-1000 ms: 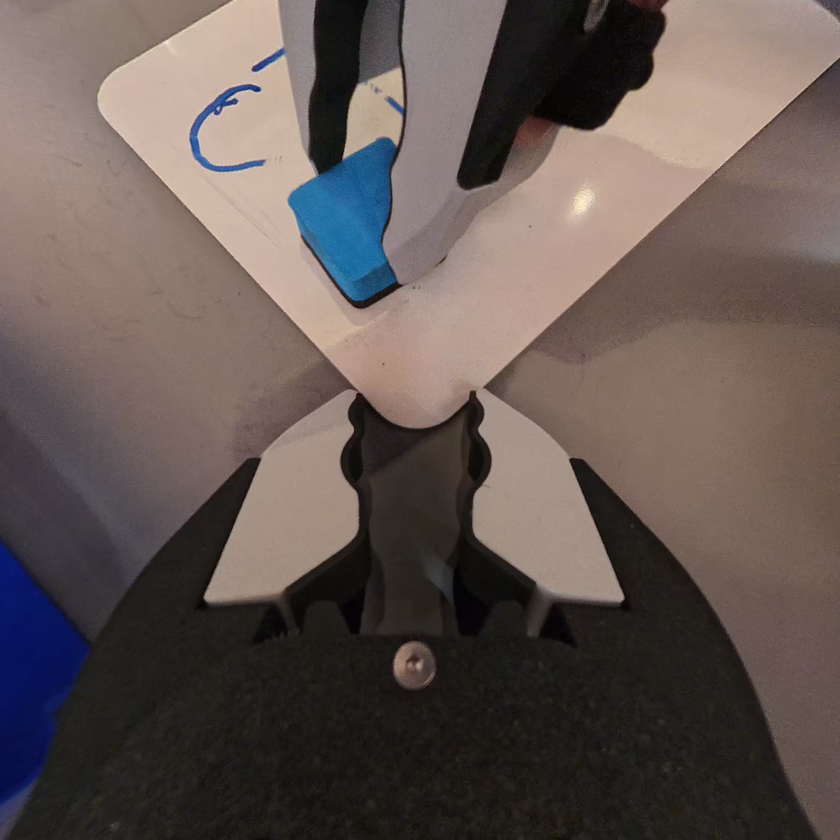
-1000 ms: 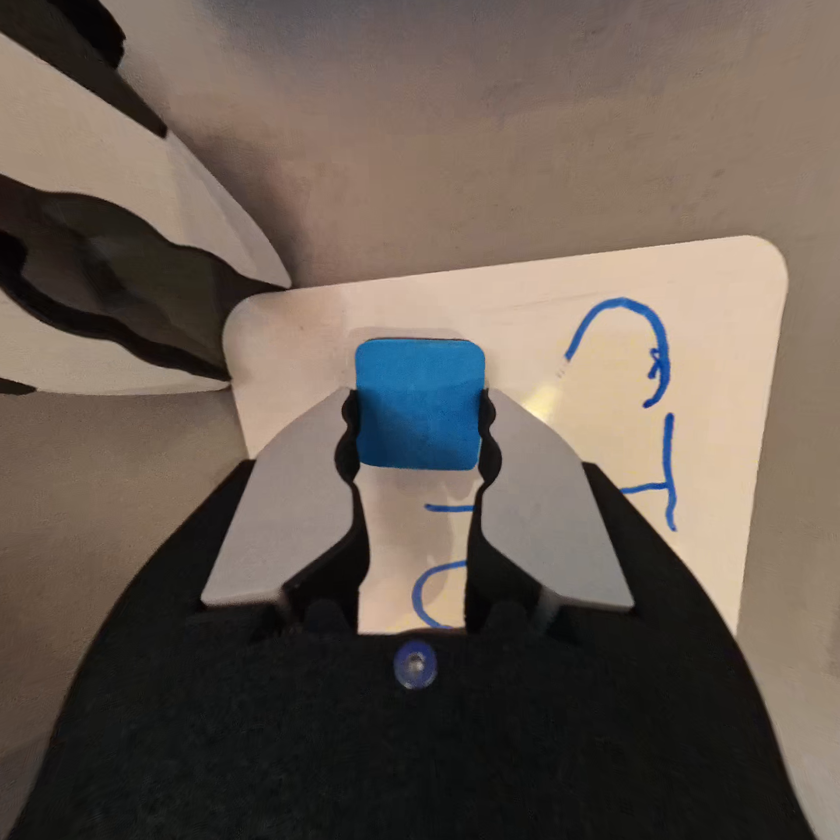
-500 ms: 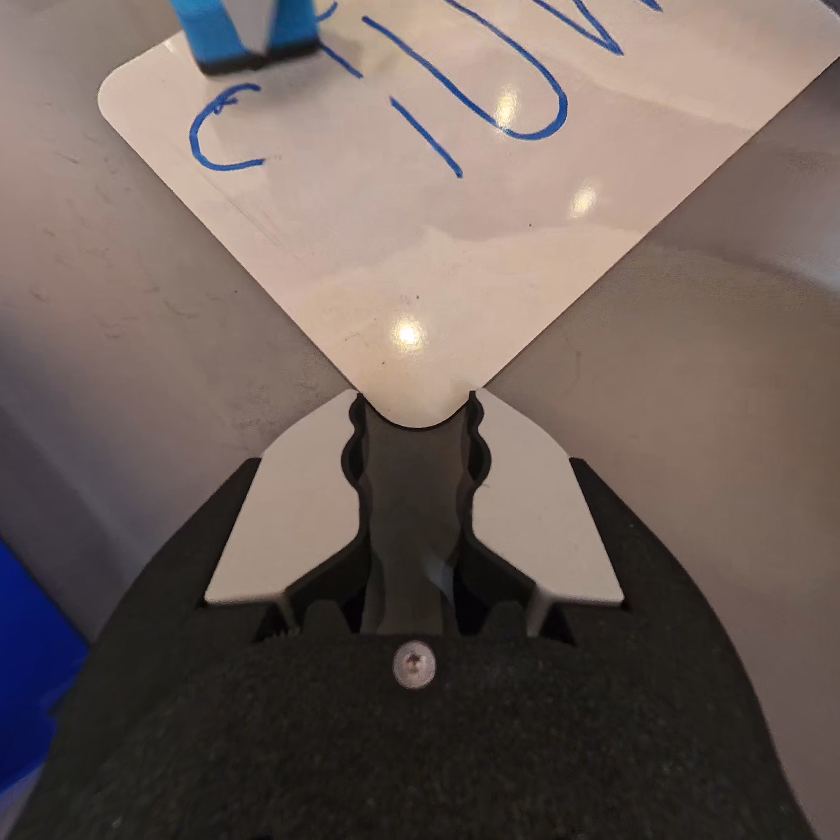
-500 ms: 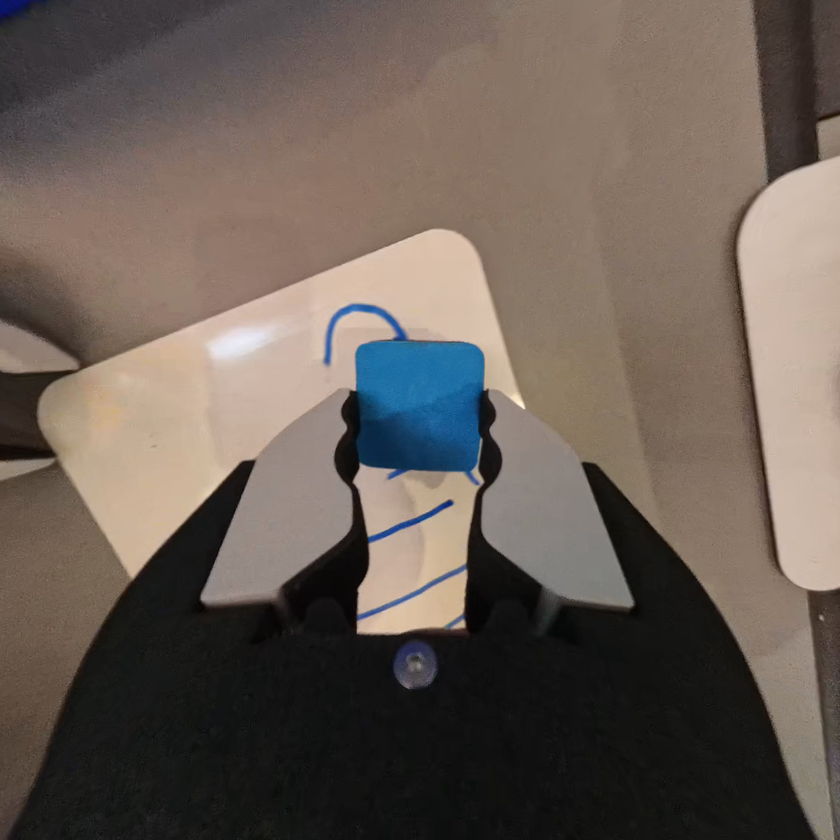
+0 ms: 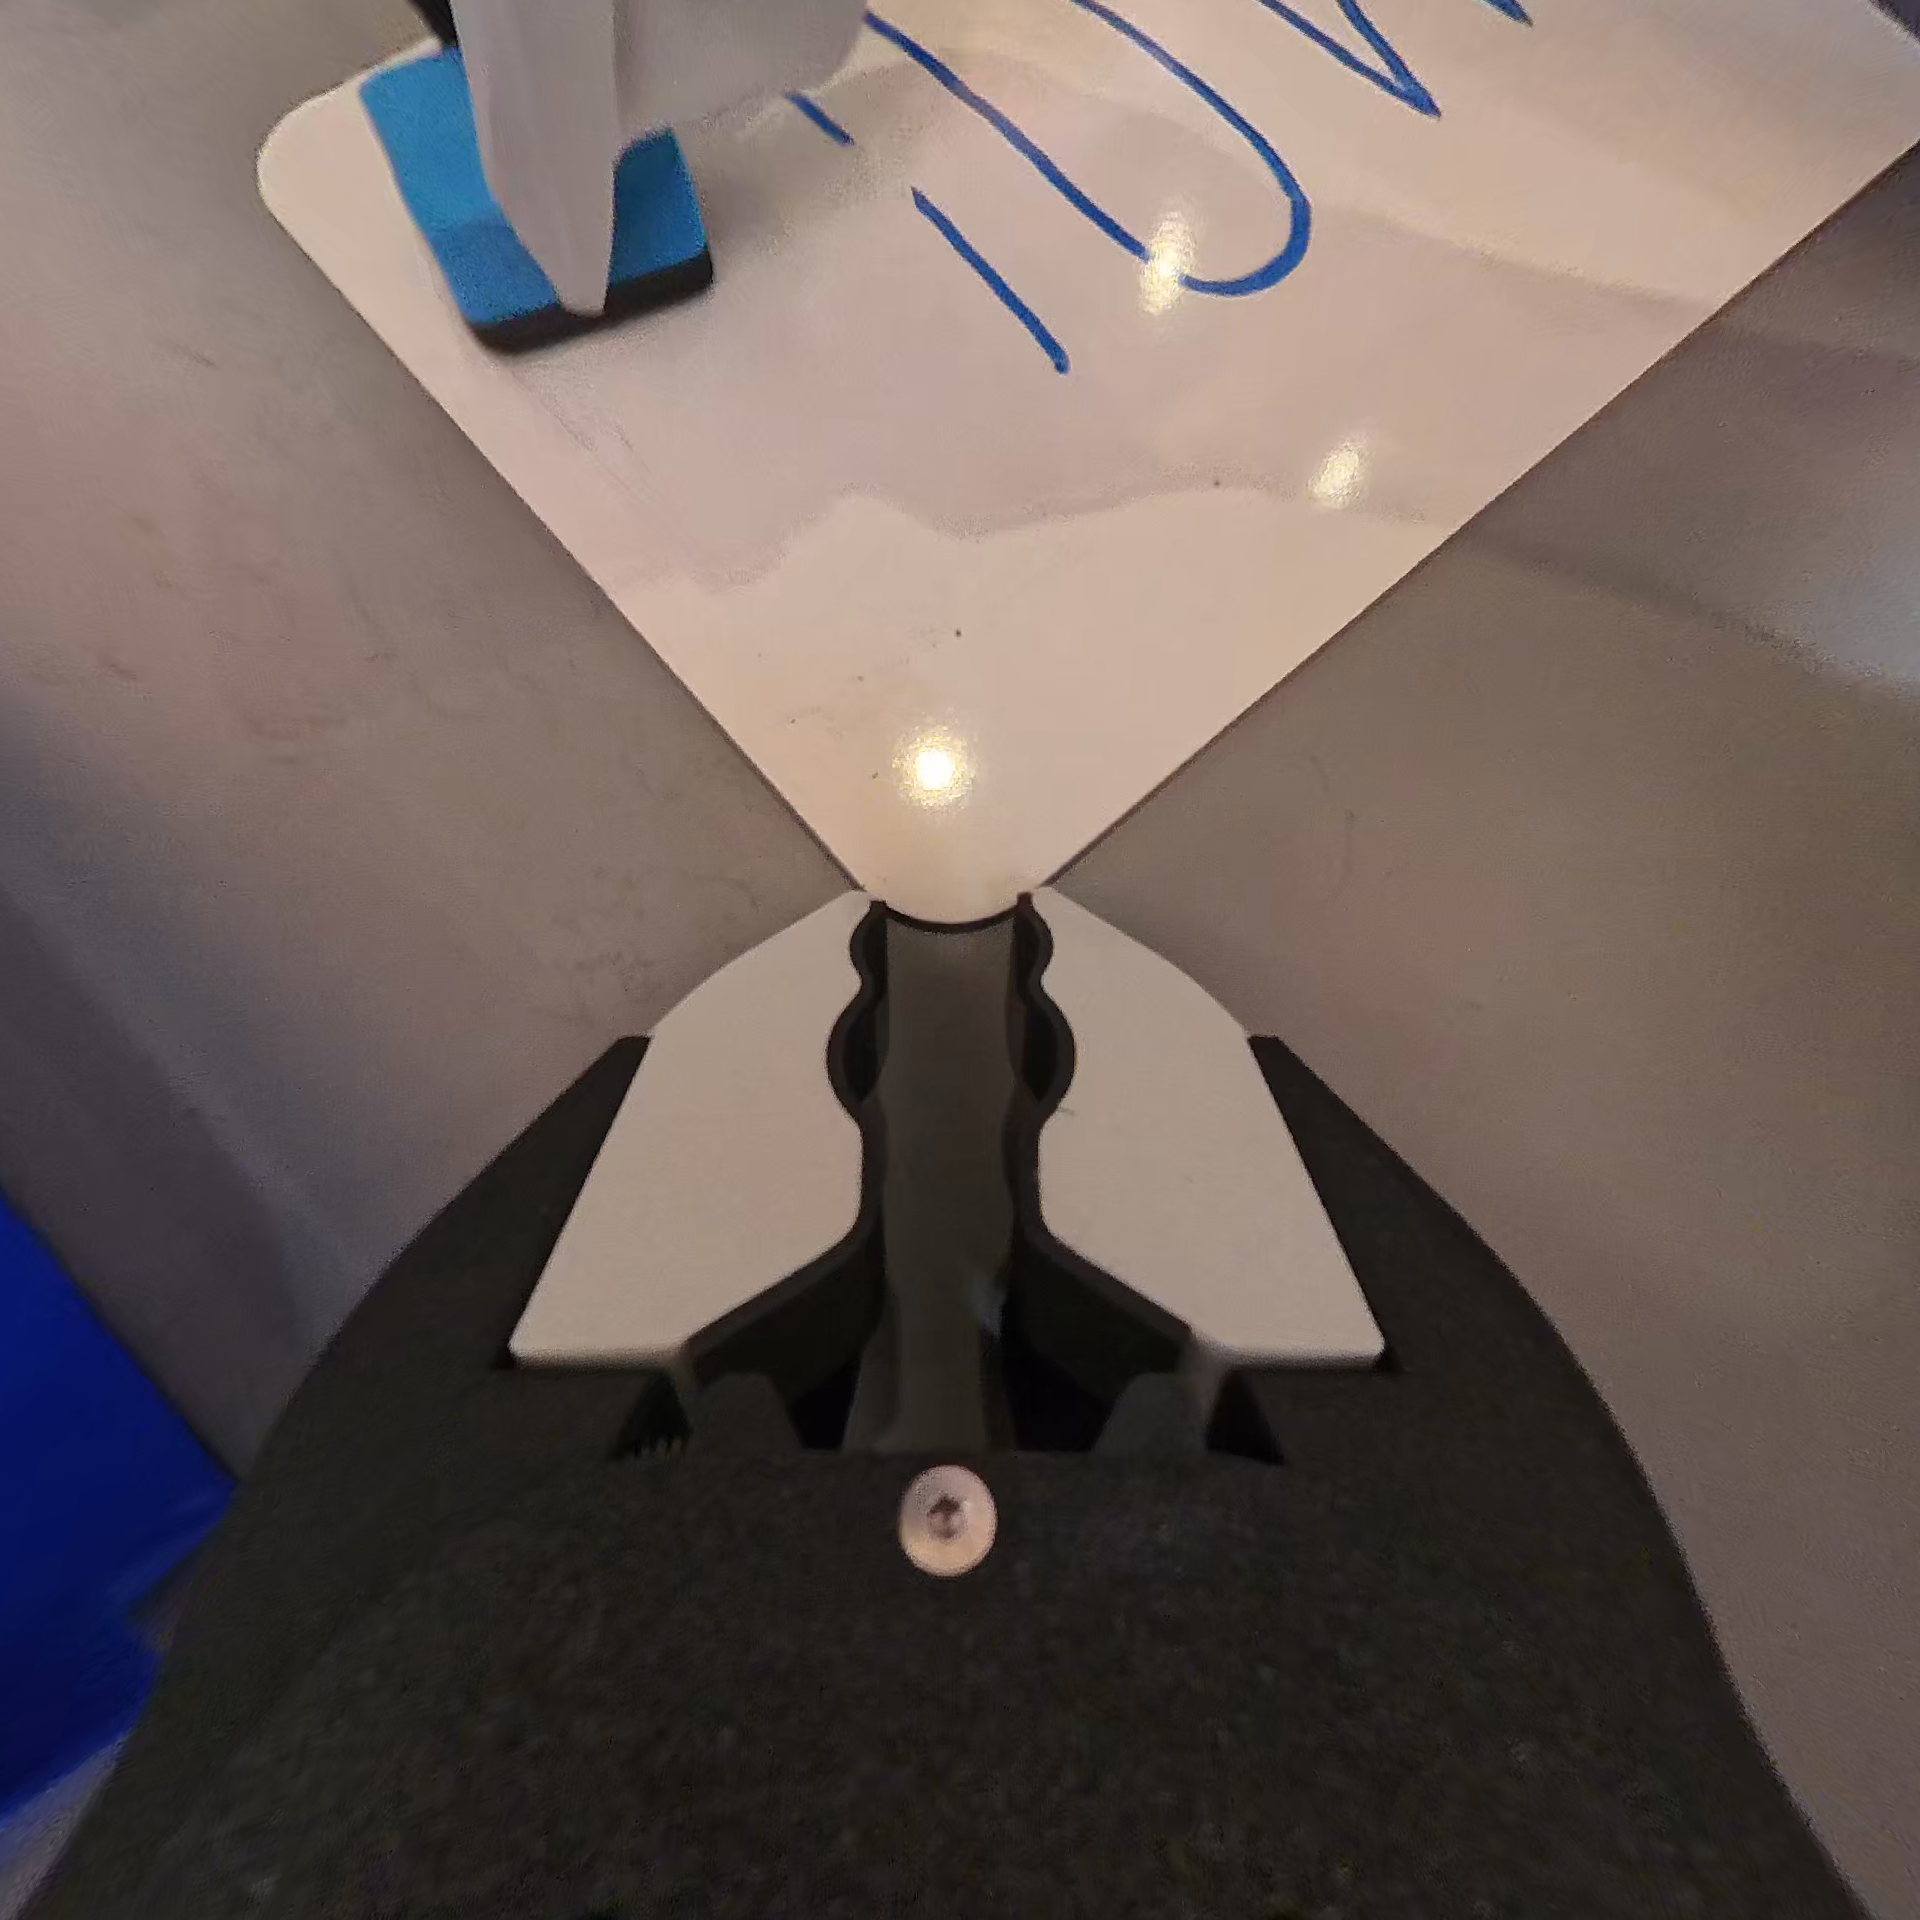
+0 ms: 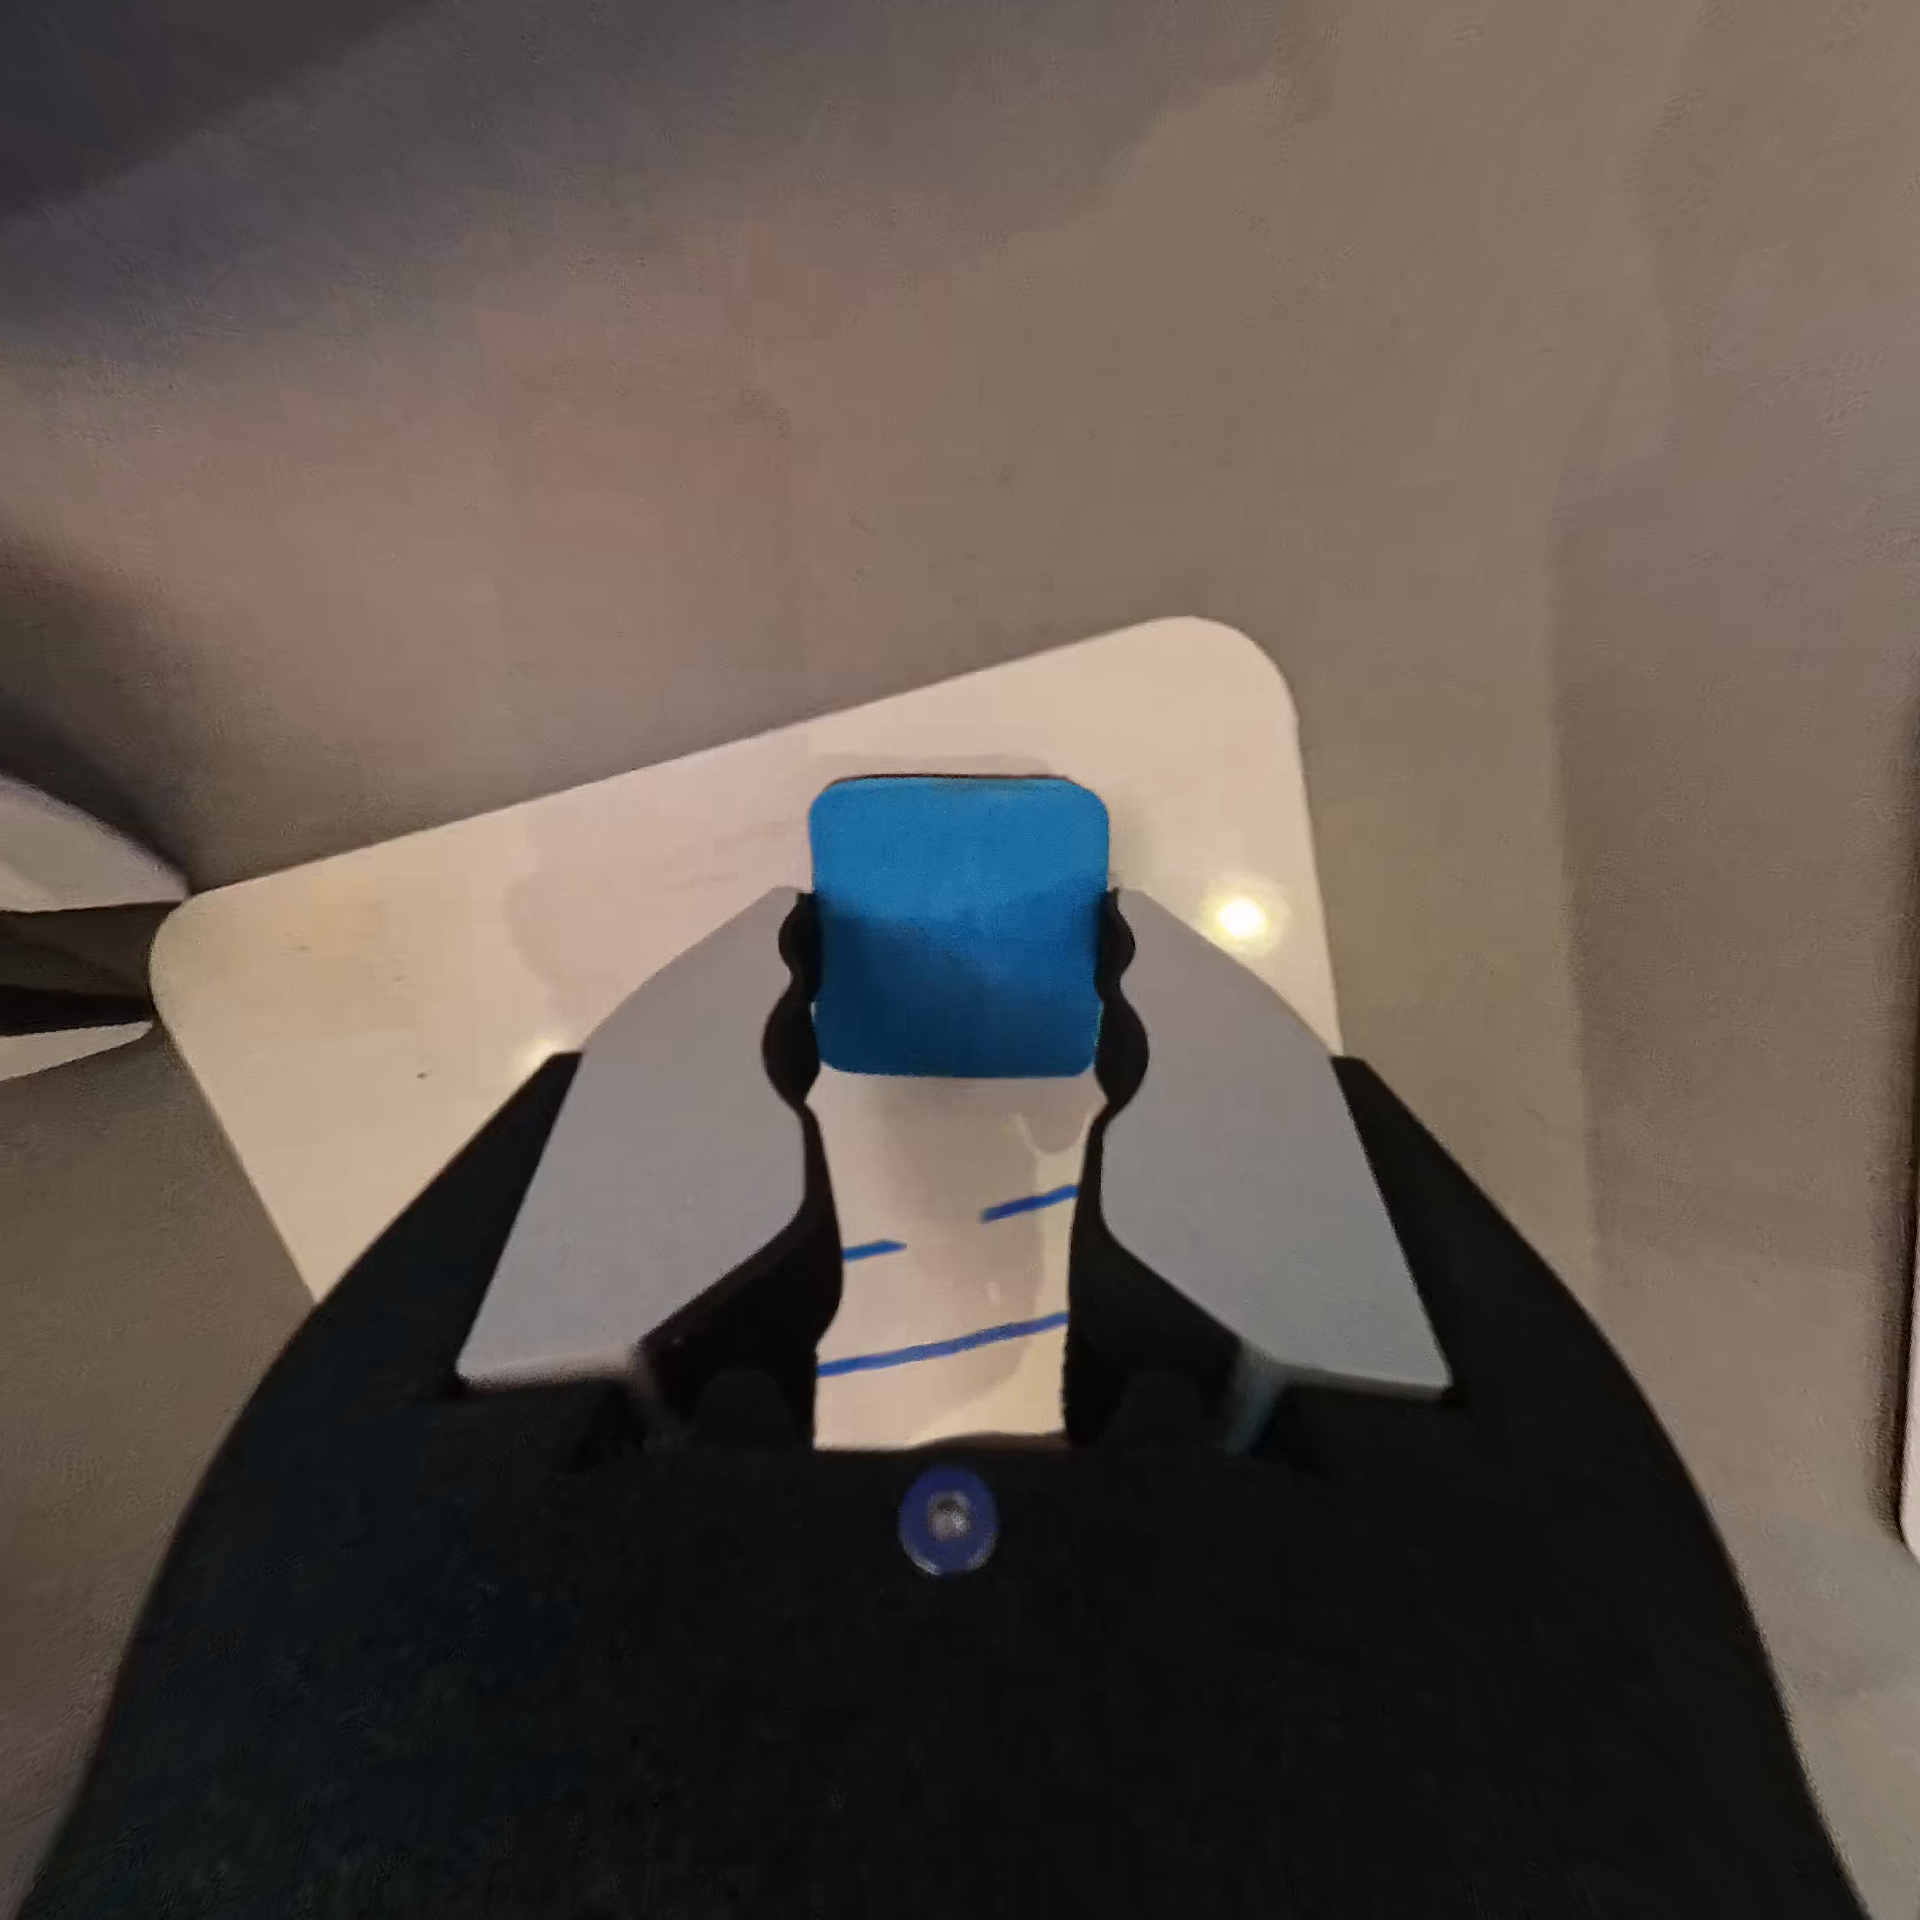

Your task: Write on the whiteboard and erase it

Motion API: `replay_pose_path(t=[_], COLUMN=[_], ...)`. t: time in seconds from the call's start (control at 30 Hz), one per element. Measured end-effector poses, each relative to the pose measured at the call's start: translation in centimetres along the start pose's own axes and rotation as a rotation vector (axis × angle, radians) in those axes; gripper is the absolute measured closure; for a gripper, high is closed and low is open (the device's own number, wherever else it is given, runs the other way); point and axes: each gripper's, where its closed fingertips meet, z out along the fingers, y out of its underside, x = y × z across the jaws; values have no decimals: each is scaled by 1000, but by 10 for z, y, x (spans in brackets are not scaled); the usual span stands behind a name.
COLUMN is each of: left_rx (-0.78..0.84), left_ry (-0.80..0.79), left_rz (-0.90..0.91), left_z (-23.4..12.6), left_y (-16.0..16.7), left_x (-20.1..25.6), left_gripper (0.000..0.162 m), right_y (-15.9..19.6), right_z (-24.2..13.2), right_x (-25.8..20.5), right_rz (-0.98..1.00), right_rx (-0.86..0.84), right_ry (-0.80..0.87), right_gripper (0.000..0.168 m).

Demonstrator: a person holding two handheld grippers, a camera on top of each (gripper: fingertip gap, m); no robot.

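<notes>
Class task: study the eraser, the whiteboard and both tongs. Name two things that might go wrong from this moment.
1. The left tongs only meet the whiteboard at one corner; whether they grip it is unclear, so wiping might turn the board.
2. The blue eraser, held by the right tongs, sits near the board's corner; a stroke might run off the edge, leaving blue strokes uncleared.

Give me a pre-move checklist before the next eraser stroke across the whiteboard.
1. Right gripper clamped on blue eraser: ok.
2. Eraser's dark pad flat on whiteboard: ok in the left wrist view.
3. Left gripper bracing the board's near corner: tips sit at the corner with a gap between them; actual contact cannot tell.
4. Blue marker strokes left to wipe: not ok, several remain.
5. Corner area around the eraser wiped: ok.
</notes>
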Motion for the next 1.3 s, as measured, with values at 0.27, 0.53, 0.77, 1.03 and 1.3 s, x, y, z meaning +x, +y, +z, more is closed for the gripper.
replay_pose_path(t=[0.27,0.53,0.77,1.03,1.3], left_rx=[6,-1,-53,-57,-43], left_ry=[34,53,45,-5,46], left_rz=[-17,-23,32,47,104], left_z=[3,2,0,4,-2], left_y=[-4,-3,3,1,5], left_x=[3,7,25,22,12], left_gripper=[120,123,87,92,106], right_y=[5,-7,18,-5,8], right_z=[0,-11,-12,7,-25], right_x=[19,-32,20,-64,29], right_rz=[18,-85,15,-119,69], right_rx=[-7,54,-6,33,53], right_ry=[87,21,126,52,154], right_gripper=[117,117,117,117,117])
